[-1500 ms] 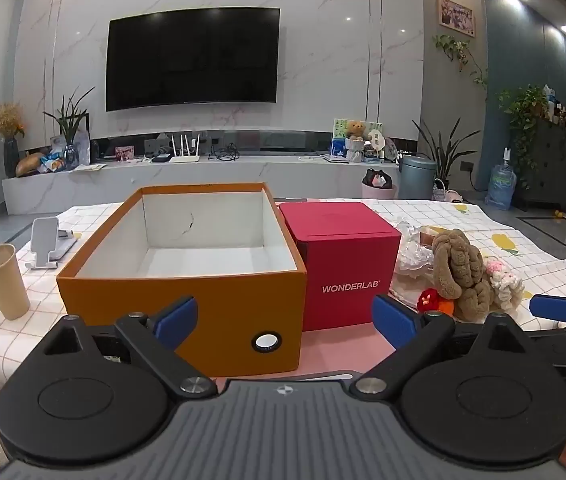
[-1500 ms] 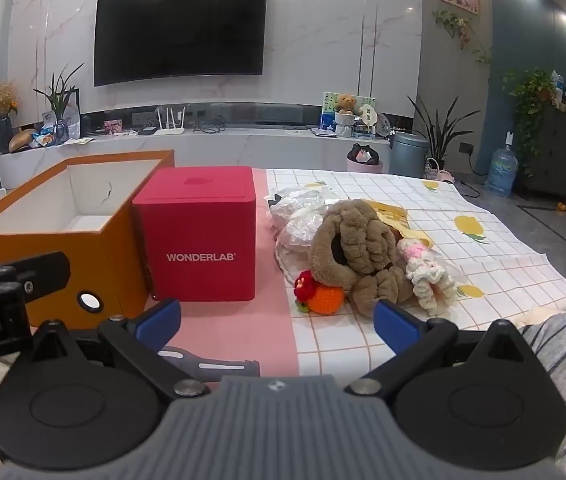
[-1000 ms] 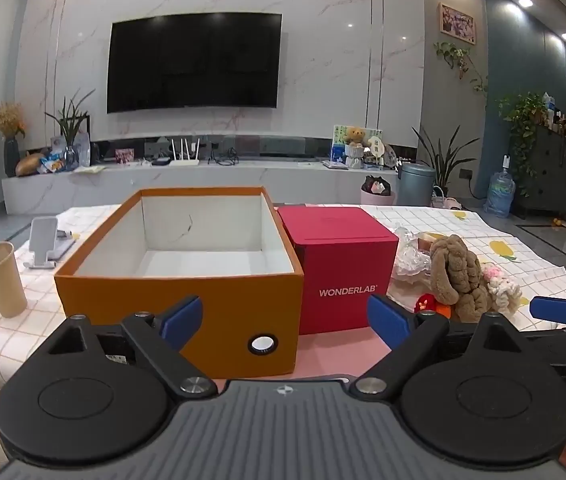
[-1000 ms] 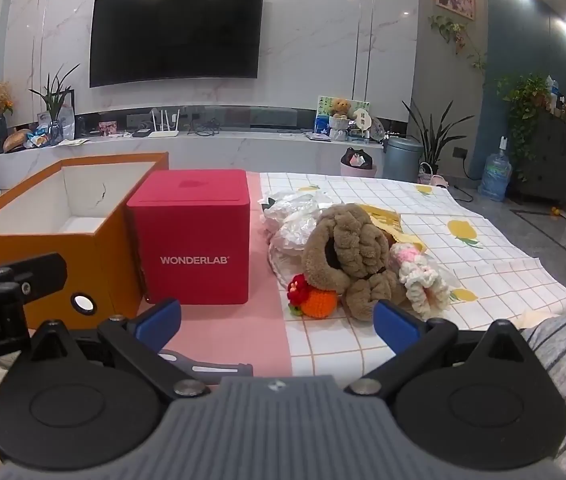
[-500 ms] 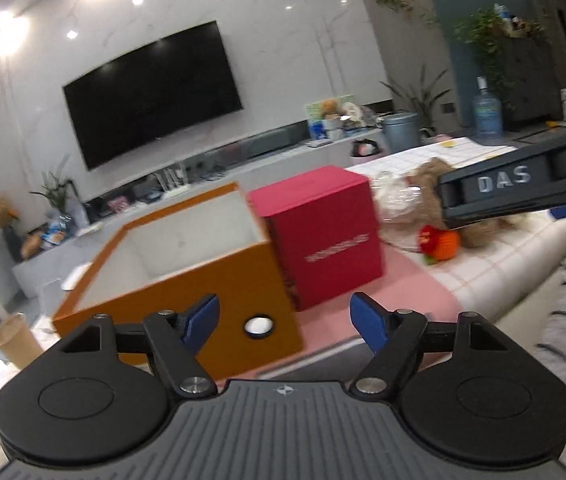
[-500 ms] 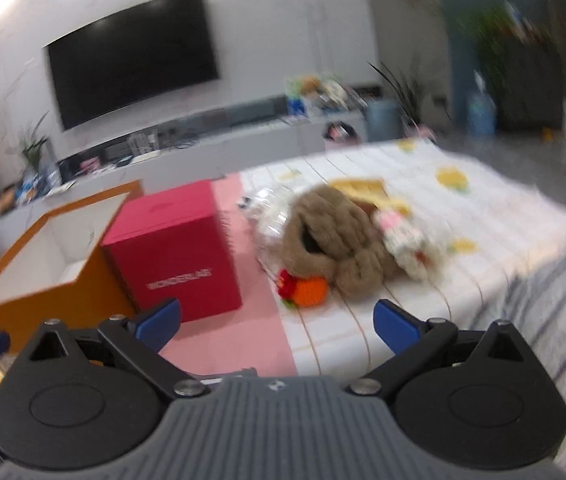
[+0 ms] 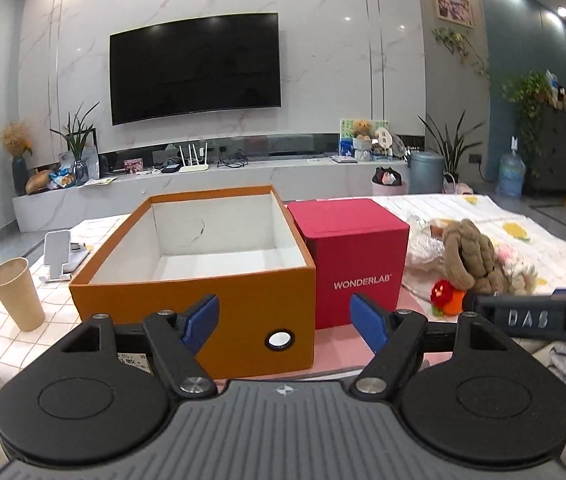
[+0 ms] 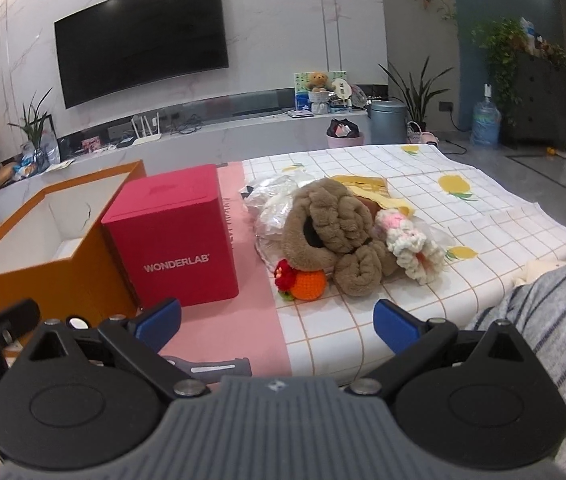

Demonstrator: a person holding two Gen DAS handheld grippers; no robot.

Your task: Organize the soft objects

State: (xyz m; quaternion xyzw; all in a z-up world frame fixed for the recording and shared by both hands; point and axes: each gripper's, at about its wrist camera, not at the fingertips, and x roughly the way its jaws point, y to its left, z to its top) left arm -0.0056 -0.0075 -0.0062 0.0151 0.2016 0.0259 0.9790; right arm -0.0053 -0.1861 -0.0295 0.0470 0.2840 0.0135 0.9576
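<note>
A pile of soft toys lies on the checked cloth: a brown plush dog [image 8: 335, 232], a small orange crochet ball with a red flower [image 8: 307, 282], and a pink-and-white crochet toy [image 8: 411, 246], on clear plastic bags [image 8: 271, 208]. The dog [image 7: 471, 256] and orange ball [image 7: 449, 298] also show in the left wrist view. An open, empty orange box [image 7: 203, 256] stands left of a red WONDERLAB box [image 7: 355, 252]. My left gripper [image 7: 283, 318] is open, in front of the orange box. My right gripper [image 8: 277, 322] is open, short of the toys.
A paper cup [image 7: 17, 292] and a white phone stand [image 7: 59, 254] sit left of the orange box. The right gripper's body [image 7: 535, 318] crosses the left view's right side. A striped grey fabric [image 8: 555, 320] lies at the right. A TV wall and shelf are behind.
Both grippers swung and tilted half a second ago and have levelled out again. The right gripper now sits a little closer to the toys. Nothing on the table moved.
</note>
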